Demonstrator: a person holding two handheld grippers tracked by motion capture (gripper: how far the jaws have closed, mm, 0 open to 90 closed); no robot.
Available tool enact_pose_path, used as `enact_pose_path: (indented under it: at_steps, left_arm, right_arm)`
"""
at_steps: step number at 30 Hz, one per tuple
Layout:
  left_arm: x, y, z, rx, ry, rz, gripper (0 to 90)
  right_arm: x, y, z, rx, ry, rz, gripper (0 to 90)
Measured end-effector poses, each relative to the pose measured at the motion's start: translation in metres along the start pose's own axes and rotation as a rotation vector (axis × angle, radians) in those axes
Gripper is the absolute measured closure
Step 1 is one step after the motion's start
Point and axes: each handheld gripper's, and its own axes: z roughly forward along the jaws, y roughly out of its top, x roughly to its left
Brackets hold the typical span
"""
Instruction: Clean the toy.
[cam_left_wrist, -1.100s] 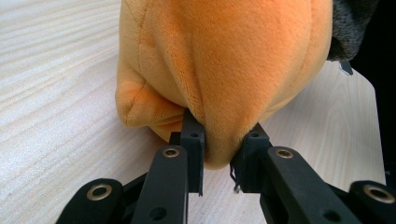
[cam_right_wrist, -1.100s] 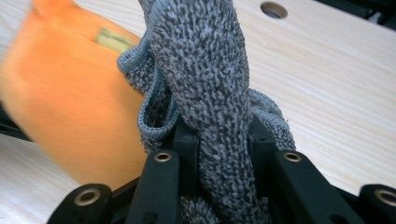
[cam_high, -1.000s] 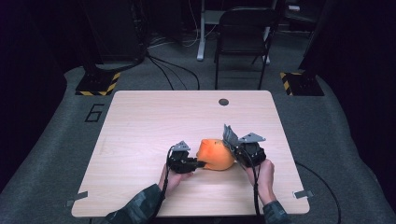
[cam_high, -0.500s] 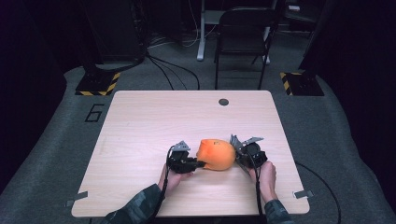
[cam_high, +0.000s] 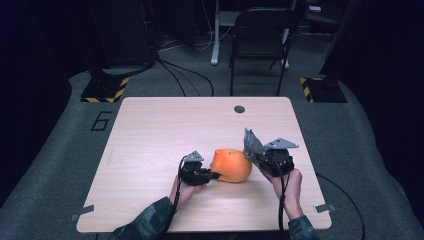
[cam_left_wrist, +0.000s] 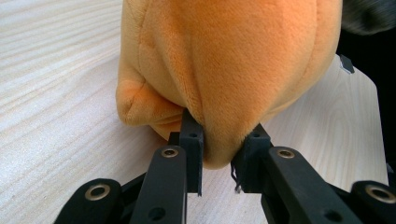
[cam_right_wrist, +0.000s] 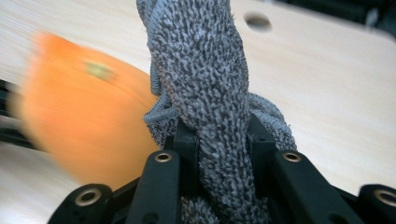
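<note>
An orange plush toy (cam_high: 231, 165) lies on the wooden table (cam_high: 165, 130), a little right of centre near the front. My left gripper (cam_high: 214, 175) holds it from the left, and the left gripper view has the jaws pinched on a fold of the orange plush toy (cam_left_wrist: 224, 70). My right gripper (cam_high: 256, 152) is raised just right of the toy, shut on a grey textured cloth (cam_high: 252, 142) that sticks up from its jaws. Seen from the right gripper view, the grey cloth (cam_right_wrist: 205, 79) fills the gap between the jaws and the orange plush toy (cam_right_wrist: 84, 121) is blurred to the left.
A round hole (cam_high: 239, 109) sits near the table's far edge. A dark chair (cam_high: 260, 45) stands behind the table, with cables on the floor. Bare wood stretches over the left and far parts of the table.
The right gripper dipped toward the toy with the grey cloth half a second ago and has since risen again. The left gripper and the toy have stayed in place.
</note>
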Motion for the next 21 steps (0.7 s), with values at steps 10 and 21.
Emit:
enact_pose_path:
  at_steps: [10,21]
  left_arm:
    - [0.001,0.000,0.002,0.006,0.022,0.048,74.1]
    - [0.001,0.004,-0.002,0.030,0.053,0.229,45.4]
  right_arm:
    - [0.037,-0.006,0.027,0.053,0.007,-0.113,73.5]
    - [0.031,-0.010,0.032,0.070,0.001,-0.114,74.0]
